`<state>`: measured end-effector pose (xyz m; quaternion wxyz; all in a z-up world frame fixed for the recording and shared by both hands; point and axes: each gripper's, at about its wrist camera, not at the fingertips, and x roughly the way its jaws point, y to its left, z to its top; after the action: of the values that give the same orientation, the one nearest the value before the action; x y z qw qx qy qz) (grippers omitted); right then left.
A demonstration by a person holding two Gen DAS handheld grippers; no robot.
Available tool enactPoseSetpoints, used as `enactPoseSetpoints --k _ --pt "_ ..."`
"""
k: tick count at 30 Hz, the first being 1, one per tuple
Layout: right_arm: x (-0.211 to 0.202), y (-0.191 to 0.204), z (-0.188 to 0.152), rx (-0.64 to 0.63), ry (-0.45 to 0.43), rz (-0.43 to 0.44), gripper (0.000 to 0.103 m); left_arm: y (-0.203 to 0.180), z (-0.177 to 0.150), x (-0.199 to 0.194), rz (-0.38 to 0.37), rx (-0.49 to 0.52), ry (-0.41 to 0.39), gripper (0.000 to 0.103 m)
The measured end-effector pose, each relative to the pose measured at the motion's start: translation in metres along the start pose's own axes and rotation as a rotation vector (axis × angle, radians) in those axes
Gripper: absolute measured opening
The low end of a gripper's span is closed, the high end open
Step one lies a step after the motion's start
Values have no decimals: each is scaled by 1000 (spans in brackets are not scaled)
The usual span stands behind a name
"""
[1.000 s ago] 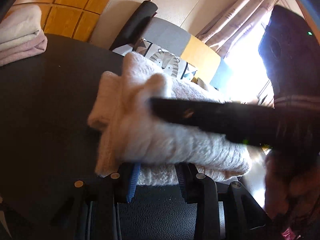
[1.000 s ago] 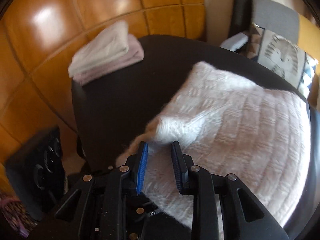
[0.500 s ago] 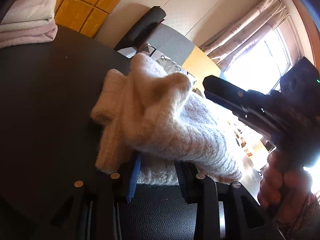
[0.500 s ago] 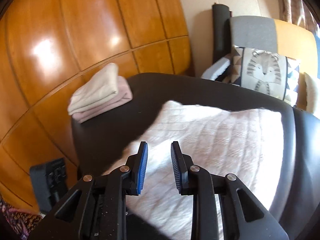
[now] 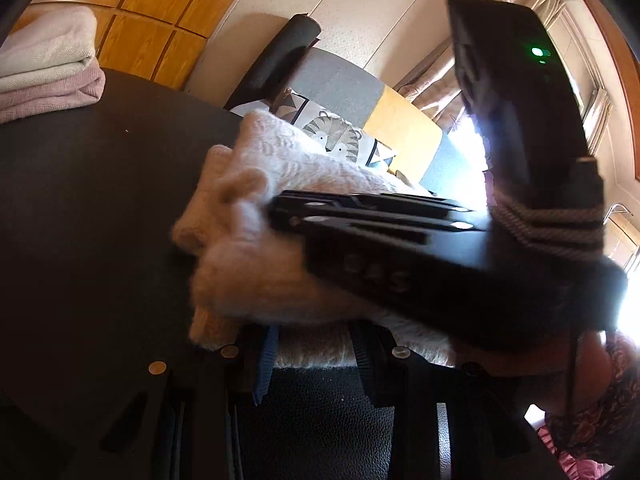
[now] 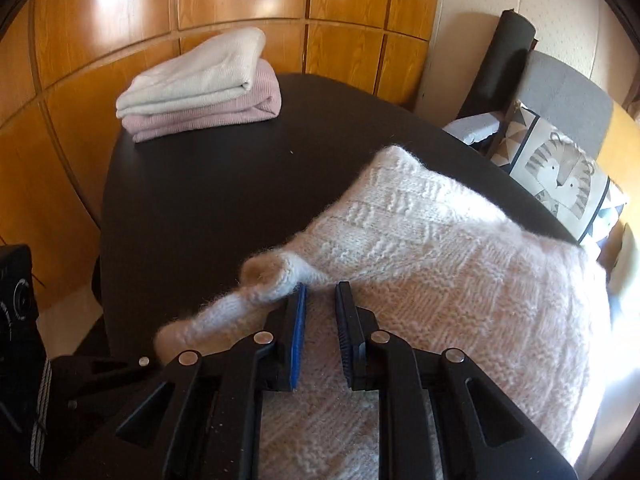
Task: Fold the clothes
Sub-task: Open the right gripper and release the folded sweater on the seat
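The big dark table fills most of both views. On its near right part lies the fuzzy sweater, the thing to fold. It is pale pink-white, thick and knitted, with rows of raised bumps. It is folded over itself, and a soft rolled bit sticks out at its left edge.

At the far left corner of the table sits a stack of folded clothes, a pale one on top of a pink one, well apart from the sweater.

Past the far right edge of the table is a pillow with a striped cat face.

The right gripper rests low on the sweater near that rolled bit. Its jaws are narrow and closing, with sweater fuzz between them. On its side there are raised letters, too blurry to read.

The left gripper is at the near edge of the sweater. Its jaws stand partly open with the sweater's thick edge between them.
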<state>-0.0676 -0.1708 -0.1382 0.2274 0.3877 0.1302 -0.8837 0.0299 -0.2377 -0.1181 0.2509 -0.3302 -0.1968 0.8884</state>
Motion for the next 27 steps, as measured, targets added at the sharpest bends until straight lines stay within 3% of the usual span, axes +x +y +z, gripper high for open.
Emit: enactPoseSetpoints --k 3,7,10,14,18,21,25,27 --pt "-12 -11 2 68 -19 41 19 -3 1 -6 18 7 11 34" --pt "-55 -32 -7 229 -152 95 19 -12 3 -34 26 37 -26 34" --pt "-74 -45 -22 302 -188 72 19 -30 3 -64 12 127 -104 34" --pt "-92 -59 -45 352 -216 -29 19 -67 11 -87 -19 277 -189 34" --pt "-101 -82 -65 450 -216 -62 19 -93 40 -49 -13 368 -138 34" --pt "-107 -96 -69 479 -228 -54 19 -89 60 -6 66 381 -65 34" --pt "-108 -94 -68 445 -229 -83 19 -48 71 52 185 293 114 35" --pt "-108 -93 -69 434 -227 -97 19 -27 71 55 163 246 101 34"
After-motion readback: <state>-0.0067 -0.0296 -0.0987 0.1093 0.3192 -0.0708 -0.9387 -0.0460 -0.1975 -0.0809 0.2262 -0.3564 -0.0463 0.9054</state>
